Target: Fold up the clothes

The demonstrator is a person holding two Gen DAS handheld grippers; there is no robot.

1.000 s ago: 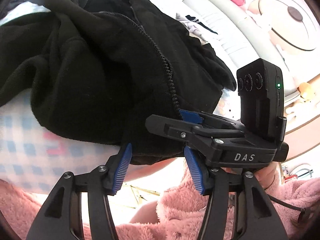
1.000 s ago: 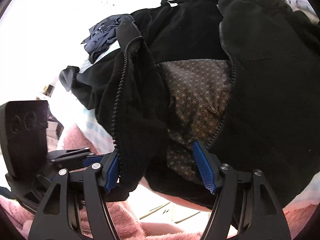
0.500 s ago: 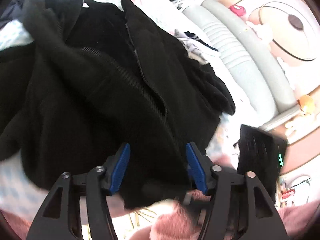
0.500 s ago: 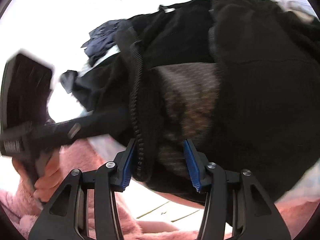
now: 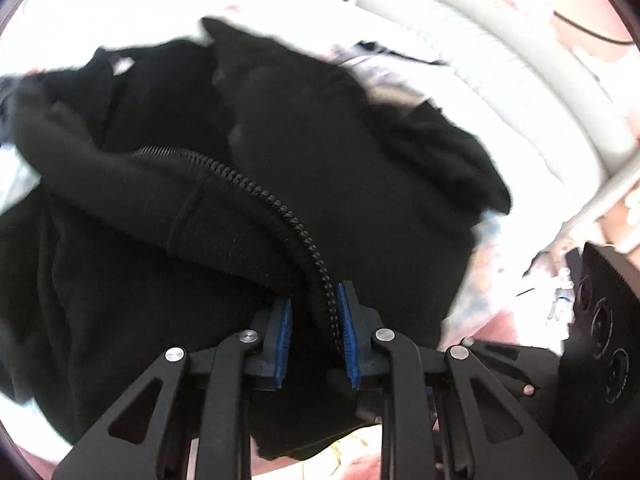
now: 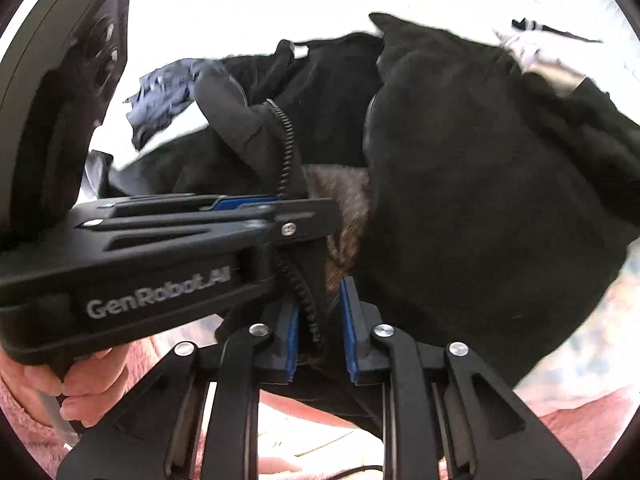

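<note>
A black fleece zip jacket (image 5: pixel 340 184) lies crumpled on a light bedspread, its brown patterned lining (image 6: pixel 348 208) showing at the open front. My left gripper (image 5: pixel 314 312) is shut on the jacket's zipper edge near the hem. My right gripper (image 6: pixel 318 312) is shut on the same zipper edge of the jacket (image 6: pixel 480 200). The left gripper (image 6: pixel 304 210) also reaches across the right wrist view from the left, clamped on the zipper just above my right fingertips.
A dark blue garment (image 6: pixel 168 96) lies behind the jacket at the left. A grey padded bed rail (image 5: pixel 500 64) runs along the right. Pink fleece sleeves (image 6: pixel 580 424) and a hand (image 6: pixel 80 384) are close below. The right gripper's body (image 5: pixel 600 340) sits at lower right.
Both grippers have closed from wide open onto the jacket's zipper edge. The left gripper has moved in right beside the right one.
</note>
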